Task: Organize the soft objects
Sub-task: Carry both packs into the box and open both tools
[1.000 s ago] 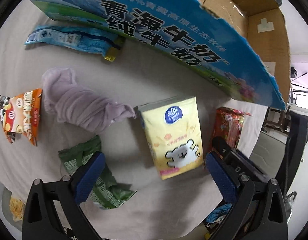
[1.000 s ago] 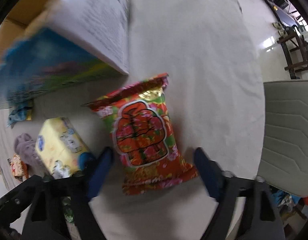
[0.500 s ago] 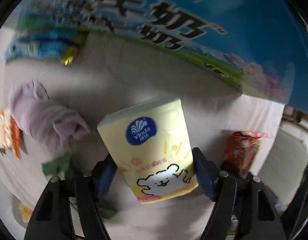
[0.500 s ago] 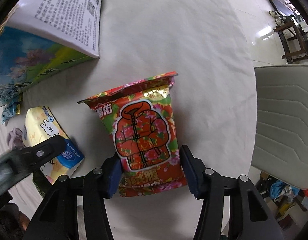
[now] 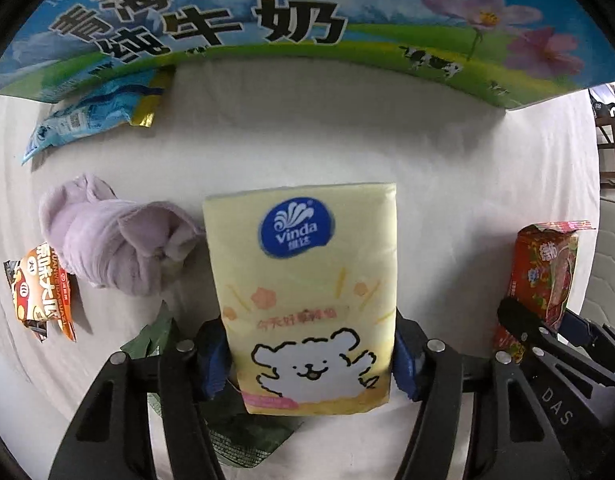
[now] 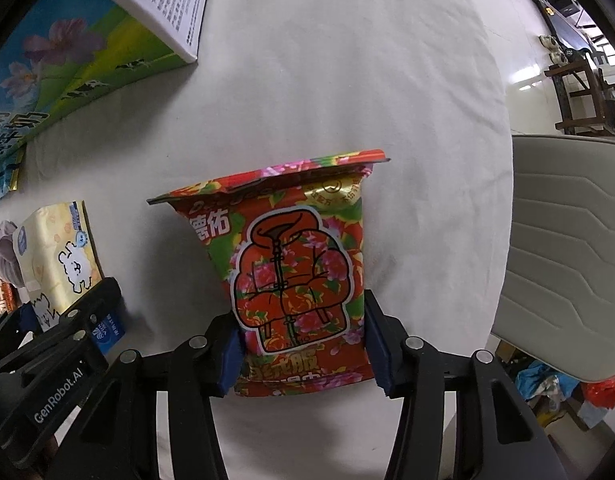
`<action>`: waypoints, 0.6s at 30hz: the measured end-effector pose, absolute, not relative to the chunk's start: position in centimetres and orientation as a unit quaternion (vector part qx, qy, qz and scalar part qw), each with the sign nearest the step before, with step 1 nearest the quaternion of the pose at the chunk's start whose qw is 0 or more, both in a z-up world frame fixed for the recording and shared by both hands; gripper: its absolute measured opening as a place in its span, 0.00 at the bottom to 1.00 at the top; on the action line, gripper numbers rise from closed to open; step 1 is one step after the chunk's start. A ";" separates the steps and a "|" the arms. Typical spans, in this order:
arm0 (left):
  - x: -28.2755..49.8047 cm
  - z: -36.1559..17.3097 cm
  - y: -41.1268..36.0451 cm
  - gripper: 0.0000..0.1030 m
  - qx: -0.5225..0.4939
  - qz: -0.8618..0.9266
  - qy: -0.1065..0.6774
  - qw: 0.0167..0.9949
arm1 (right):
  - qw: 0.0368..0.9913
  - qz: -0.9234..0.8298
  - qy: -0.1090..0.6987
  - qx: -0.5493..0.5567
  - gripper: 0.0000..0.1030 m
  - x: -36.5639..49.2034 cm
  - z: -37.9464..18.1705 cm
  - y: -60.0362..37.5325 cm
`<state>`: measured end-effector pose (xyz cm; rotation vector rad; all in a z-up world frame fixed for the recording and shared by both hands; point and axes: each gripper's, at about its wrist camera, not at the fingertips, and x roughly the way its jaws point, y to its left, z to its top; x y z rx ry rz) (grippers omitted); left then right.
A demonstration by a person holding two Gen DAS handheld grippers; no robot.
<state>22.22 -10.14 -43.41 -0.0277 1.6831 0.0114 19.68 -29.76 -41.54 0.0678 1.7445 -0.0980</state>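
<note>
Left wrist view: the left gripper (image 5: 312, 356) clamps the yellow tissue pack (image 5: 305, 292), its long axis pointing ahead toward the milk carton box (image 5: 267, 20); alongside, the right gripper (image 6: 303, 354) pinches the red floral packet (image 6: 291, 272) likewise.

Pale yellow tissue pack (image 5: 307, 280) — blue logo, white bear; red floral packet (image 6: 295, 276) — orange jacket print; lilac cloth (image 5: 107, 236); blue-green carton (image 5: 307, 12).

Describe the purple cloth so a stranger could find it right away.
Start at the big blue milk carton lying along the back of the white tablecloth. In front of it, just left of the yellow Vinda tissue pack, lies the lilac cloth: the only bunched fabric among printed packets.
</note>
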 end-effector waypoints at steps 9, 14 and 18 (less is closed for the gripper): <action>18.5 -35.5 -8.3 0.59 0.001 0.000 0.685 0.728 | 0.664 -0.030 0.746 0.033 0.47 18.1 -37.4 -30.2; 16.5 -29.6 -7.3 0.59 0.004 -0.010 0.644 0.765 | 0.696 -0.004 0.717 0.033 0.46 15.4 -31.9 -30.3; 17.2 -24.6 -10.9 0.59 0.006 -0.013 0.613 0.790 | 0.723 0.015 0.690 0.032 0.46 14.4 -27.4 -30.5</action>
